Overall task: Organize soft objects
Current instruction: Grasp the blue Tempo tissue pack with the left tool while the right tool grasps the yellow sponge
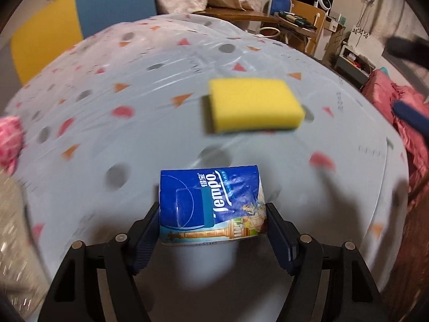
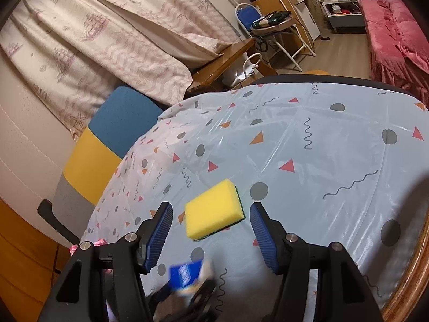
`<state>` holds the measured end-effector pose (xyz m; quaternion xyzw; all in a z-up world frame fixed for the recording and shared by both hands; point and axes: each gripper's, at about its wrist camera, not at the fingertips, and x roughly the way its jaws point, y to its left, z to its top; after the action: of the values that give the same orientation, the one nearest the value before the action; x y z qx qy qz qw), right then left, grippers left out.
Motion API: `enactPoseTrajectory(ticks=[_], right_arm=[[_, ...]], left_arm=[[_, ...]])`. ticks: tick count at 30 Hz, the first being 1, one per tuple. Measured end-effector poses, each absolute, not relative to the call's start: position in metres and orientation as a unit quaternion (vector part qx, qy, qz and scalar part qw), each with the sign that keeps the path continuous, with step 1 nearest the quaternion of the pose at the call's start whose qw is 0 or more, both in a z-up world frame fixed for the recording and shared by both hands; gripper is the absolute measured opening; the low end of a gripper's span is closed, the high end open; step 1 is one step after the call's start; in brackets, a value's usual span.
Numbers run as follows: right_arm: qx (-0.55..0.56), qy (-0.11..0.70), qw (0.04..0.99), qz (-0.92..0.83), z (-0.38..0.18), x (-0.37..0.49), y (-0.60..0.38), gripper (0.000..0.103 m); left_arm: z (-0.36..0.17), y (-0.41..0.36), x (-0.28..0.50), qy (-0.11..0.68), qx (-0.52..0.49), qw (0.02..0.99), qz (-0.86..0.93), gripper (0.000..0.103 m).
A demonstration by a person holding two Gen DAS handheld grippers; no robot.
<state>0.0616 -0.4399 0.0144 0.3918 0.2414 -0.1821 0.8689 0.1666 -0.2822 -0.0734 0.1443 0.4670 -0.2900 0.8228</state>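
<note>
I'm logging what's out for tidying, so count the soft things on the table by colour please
Yellow: 1, the sponge lying on the tablecloth.
Blue: 1, the tissue pack clamped in the left gripper.
Pink: 1, a fuzzy item at the table's left edge, blurred.
Total: 3.

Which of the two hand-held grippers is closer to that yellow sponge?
The right hand-held gripper: its open fingers frame the yellow sponge, above it. The left hand-held gripper sits farther back, shut on the tissue pack.
</note>
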Motion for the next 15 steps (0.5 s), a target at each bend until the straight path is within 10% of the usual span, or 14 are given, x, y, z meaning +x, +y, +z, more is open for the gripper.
enactPoseTrajectory(ticks=[15], right_arm=[[0.267,0.396,0.870,-0.122,0.001,0.115,-0.399,0.061]], left_arm=[[-0.082,-0.171,0.088,0.409,0.122,0.864,-0.267,0.075]])
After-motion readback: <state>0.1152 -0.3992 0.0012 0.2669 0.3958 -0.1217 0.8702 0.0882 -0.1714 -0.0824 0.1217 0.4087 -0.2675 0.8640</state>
